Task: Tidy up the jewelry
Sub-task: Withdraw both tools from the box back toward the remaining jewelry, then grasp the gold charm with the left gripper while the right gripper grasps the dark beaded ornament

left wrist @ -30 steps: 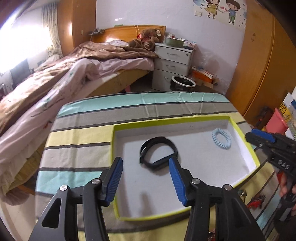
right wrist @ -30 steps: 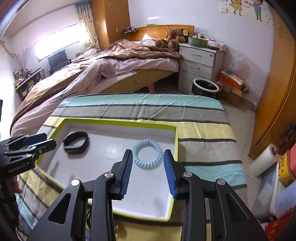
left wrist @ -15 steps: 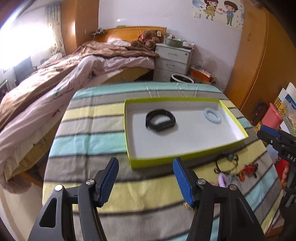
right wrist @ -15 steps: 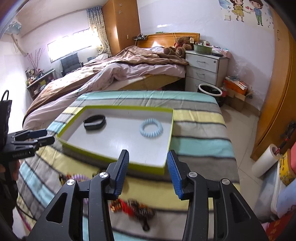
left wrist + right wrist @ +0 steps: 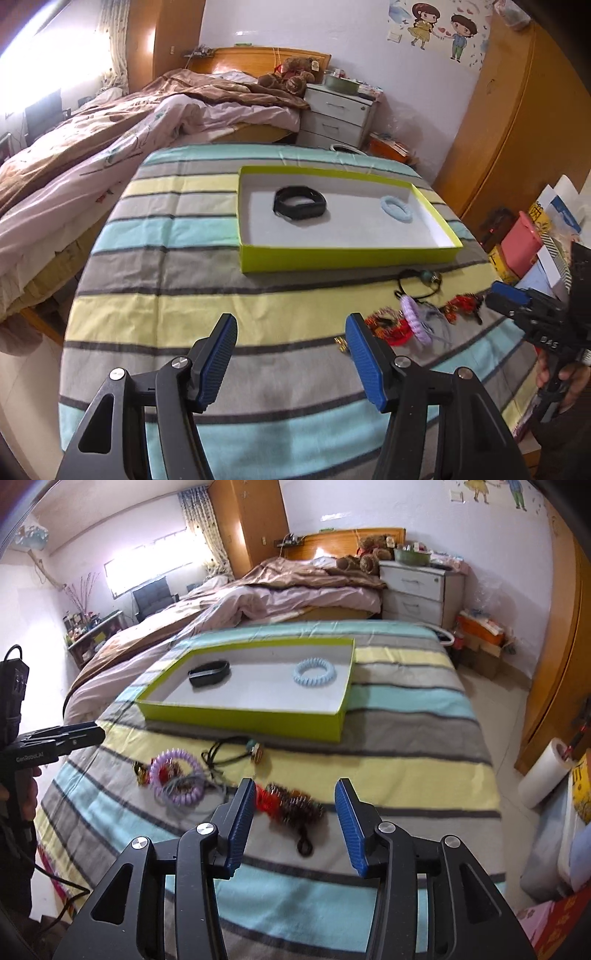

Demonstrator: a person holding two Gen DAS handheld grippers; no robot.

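Note:
A green-walled tray [image 5: 343,258] [image 5: 240,718] on the striped table holds a black band [image 5: 300,202] [image 5: 209,673] and a light blue coil ring [image 5: 396,209] [image 5: 314,671]. In front of it lie a purple coil ring [image 5: 177,775] [image 5: 415,319], a black cord pendant [image 5: 229,755] [image 5: 421,282] and a red and dark beaded piece [image 5: 291,805] [image 5: 461,304]. My left gripper [image 5: 290,350] is open and empty over bare cloth. My right gripper [image 5: 295,819] is open and empty, with the red beaded piece between its fingers' line of sight.
The table is covered by a striped cloth [image 5: 184,229]. A bed [image 5: 110,122] stands at the far left, white drawers [image 5: 336,114] behind, a wooden wardrobe [image 5: 517,122] at the right. Boxes and a pink bin [image 5: 524,240] sit by the table's right edge.
Both grippers have pulled back from above the tray toward the table's near side. The loose jewelry in front of the tray has come into view. Both stay open.

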